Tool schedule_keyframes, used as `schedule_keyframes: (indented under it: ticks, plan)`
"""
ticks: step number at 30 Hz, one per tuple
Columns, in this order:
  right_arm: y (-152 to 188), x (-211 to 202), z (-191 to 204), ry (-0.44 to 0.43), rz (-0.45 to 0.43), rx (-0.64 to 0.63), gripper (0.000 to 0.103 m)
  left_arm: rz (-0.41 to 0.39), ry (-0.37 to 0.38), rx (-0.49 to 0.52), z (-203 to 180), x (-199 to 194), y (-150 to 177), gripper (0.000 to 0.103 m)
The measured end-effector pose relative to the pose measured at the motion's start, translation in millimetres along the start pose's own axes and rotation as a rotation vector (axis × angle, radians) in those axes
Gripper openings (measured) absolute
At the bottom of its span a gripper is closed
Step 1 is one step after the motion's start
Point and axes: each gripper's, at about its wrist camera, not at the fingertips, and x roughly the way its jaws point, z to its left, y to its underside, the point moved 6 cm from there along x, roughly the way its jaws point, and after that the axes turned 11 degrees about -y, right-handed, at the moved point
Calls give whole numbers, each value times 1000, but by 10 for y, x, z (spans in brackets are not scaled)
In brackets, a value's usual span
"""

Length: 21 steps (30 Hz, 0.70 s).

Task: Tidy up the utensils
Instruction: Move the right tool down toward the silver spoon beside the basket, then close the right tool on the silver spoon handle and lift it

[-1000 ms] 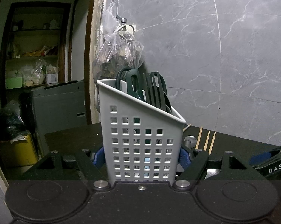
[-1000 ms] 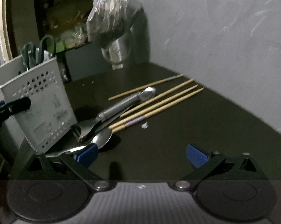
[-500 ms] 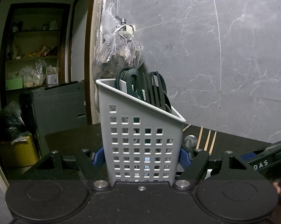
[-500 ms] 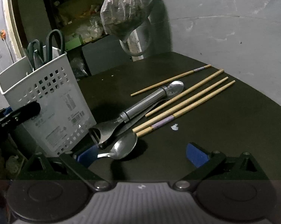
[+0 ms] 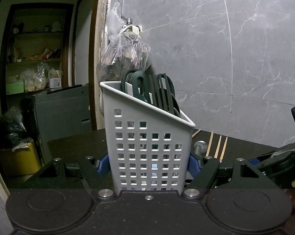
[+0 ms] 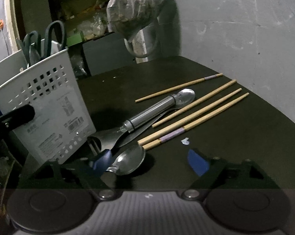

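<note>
The left claw (image 5: 149, 161) pinches a white plastic caddy (image 5: 147, 148), its blue pads pressed to both side walls. The caddy stands on the dark bench (image 6: 216, 121), its wall pierced with rows of square holes and its rim slanting down to one side; a printed label with a barcode covers its other face. Dark green scissors (image 5: 136, 86) stick up from it.

The right claw (image 6: 149, 161) is closing low over the bench, pads apart. A steel spoon (image 6: 130, 161) lies between them, its bowl just beside the left pad; I cannot tell if they touch. Beyond lie a steel-handled scoop (image 6: 157, 108) and four wooden chopsticks (image 6: 196, 102), two with pale purple bands.

A bag (image 5: 123, 58) hangs on the grey wall.
</note>
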Motion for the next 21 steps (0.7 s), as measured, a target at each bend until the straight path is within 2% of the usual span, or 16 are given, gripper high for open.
schedule_keyframes:
  ticks: [4,6,8,10,11,17,21]
  plan:
    - [2,19,72,-27,7,-27,69,0,1,0,-4,0,2,77]
    - [1,24,92,-40,7,-31,52,1,1,0,-4,-1,2,77]
    - [0,27,95,-51,6,-26,41,2,0,0,-8,-3,6,77]
    - [1,25,78,-60,3,-8,22,2,0,0,-6,-3,4,77]
    - [4,24,64,-65,3,4,18,1,0,1,-10,-1,7,77]
    - [8,-39,-22,-93,-33,71,9,1,0,0,-10,-1,10,77]
    - [-7,-169,15,-97,-92,48,6,1,0,1,-7,-5,8,77]
